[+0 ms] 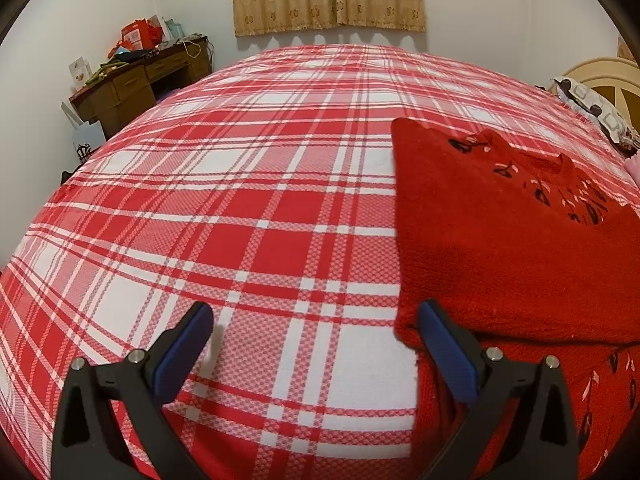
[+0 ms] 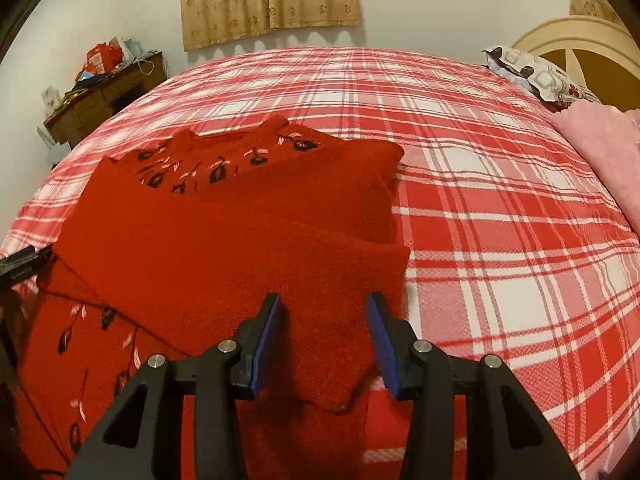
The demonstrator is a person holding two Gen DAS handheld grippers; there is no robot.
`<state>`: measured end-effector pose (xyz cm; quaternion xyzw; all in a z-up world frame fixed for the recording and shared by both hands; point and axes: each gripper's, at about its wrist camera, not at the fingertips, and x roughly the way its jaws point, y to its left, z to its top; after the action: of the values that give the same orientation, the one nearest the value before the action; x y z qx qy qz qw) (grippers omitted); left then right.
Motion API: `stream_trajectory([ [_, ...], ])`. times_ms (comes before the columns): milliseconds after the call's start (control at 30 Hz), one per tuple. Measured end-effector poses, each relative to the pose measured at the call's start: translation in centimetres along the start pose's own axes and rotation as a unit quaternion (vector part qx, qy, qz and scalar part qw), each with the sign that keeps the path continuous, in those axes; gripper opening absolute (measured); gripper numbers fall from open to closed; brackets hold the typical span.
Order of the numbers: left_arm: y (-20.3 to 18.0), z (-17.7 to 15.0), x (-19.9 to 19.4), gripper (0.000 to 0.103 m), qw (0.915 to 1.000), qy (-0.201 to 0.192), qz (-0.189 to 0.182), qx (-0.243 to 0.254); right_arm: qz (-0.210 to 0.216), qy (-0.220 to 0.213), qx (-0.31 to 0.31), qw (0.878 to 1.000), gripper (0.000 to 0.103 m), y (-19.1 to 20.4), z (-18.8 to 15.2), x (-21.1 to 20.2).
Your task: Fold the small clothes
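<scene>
Sweater [image 2: 240,248] mid-fold near bed [image 2: 500,220] front edge; right gripper [image 2: 322,340] half-open astride folded sleeve, unpinched; left gripper [image 1: 316,344] wide, empty; next, grip hem.

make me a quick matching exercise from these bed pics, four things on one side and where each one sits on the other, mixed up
Things:
1. red sweater
2. pink cloth
3. wooden desk
4. patterned pillow

Places:
A. against the wall, left of the bed
B. by the headboard, at the bed's far right corner
C. at the bed's right edge, nearer than the pillow
D. partly folded on the plaid bedspread, in front of both grippers

Pairs: 1-D, 2-C, 3-A, 4-B
</scene>
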<state>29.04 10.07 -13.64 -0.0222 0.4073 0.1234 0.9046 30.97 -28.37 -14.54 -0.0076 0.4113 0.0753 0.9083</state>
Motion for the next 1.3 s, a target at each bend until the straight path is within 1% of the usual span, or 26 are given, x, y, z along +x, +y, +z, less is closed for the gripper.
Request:
stream_trajectory([
  [100, -0.1, 0.0, 0.1, 0.103, 1.0, 0.001, 0.002, 0.002, -0.001, -0.009, -0.013, 1.0, 0.046, 0.3, -0.4, 0.0],
  [200, -0.1, 0.1, 0.0, 0.103, 1.0, 0.0, 0.004, 0.003, -0.002, -0.004, -0.009, 1.0, 0.047, 0.3, 0.0, 0.1],
  [267, 0.0, 0.1, 0.1, 0.103, 1.0, 0.002, -0.001, -0.001, -0.004, -0.004, -0.006, 1.0, 0.047, 0.3, -0.1, 0.2],
  [333, 0.3, 0.1, 0.2, 0.103, 0.9999, 0.005, -0.01, -0.008, -0.01, -0.012, -0.004, 1.0, 0.05, 0.5, -0.4, 0.2],
  [433, 0.4, 0.1, 0.1, 0.103, 0.9998, 0.006, -0.015, -0.01, -0.019, -0.013, -0.004, 1.0, 0.06, 0.7, -0.6, 0.2],
  [467, 0.4, 0.0, -0.1, 0.103, 0.9998, 0.004, -0.015, -0.009, -0.025, -0.008, 0.006, 1.0, 0.076, 0.4, -0.5, 0.3],
  [500, 0.4, -0.1, -0.4, 0.103, 0.9998, 0.005, -0.019, -0.008, -0.028, 0.005, 0.027, 0.999, 0.087, -0.3, -0.5, 0.7],
  [533, 0.4, -0.3, -0.6, 0.103, 0.9996, 0.007, -0.027, -0.006, -0.017, 0.016, 0.058, 0.998, 0.087, -1.4, -0.7, 1.0],
  [567, 0.5, -0.5, -0.8, 0.103, 0.9994, 0.007, -0.032, -0.005, 0.003, 0.015, 0.084, 0.996, 0.087, -2.3, -0.8, 1.0],
  [600, 0.6, -0.8, -1.2, 0.103, 0.9995, 0.003, -0.031, -0.006, 0.015, 0.005, 0.1, 0.995, 0.087, -2.9, -1.0, 0.6],
  [633, 0.7, -1.0, -1.5, 0.103, 0.9995, 0.001, -0.032, -0.007, 0.017, 0.004, 0.104, 0.994, 0.087, -3.1, -1.0, 0.5],
  [733, 0.7, -1.7, -2.4, 0.103, 0.9991, -0.003, -0.04, -0.014, 0.008, 0.006, 0.093, 0.996, 0.087, -2.7, -1.2, 0.3],
  [800, 0.4, -1.9, -3.0, 0.103, 0.9992, -0.009, -0.039, -0.008, 0.003, 0.006, 0.088, 0.996, 0.087, -2.4, -1.2, 0.1],
  [933, 0.1, -2.2, -4.5, 0.103, 0.9988, -0.029, -0.038, 0.007, 0.017, 0.001, 0.1, 0.995, 0.087, -2.6, -1.6, -0.7],
  [1100, -0.1, -2.3, -6.3, 0.103, 0.9974, -0.042, -0.057, 0.011, 0.016, -0.004, 0.096, 0.995, 0.087, -2.4, -2.4, -1.8],
  [1300, -1.1, -3.1, -7.5, 0.103, 0.9962, -0.044, -0.071, 0.026, 0.025, -0.007, 0.096, 0.995, 0.087, -1.9, -3.3, -3.0],
])
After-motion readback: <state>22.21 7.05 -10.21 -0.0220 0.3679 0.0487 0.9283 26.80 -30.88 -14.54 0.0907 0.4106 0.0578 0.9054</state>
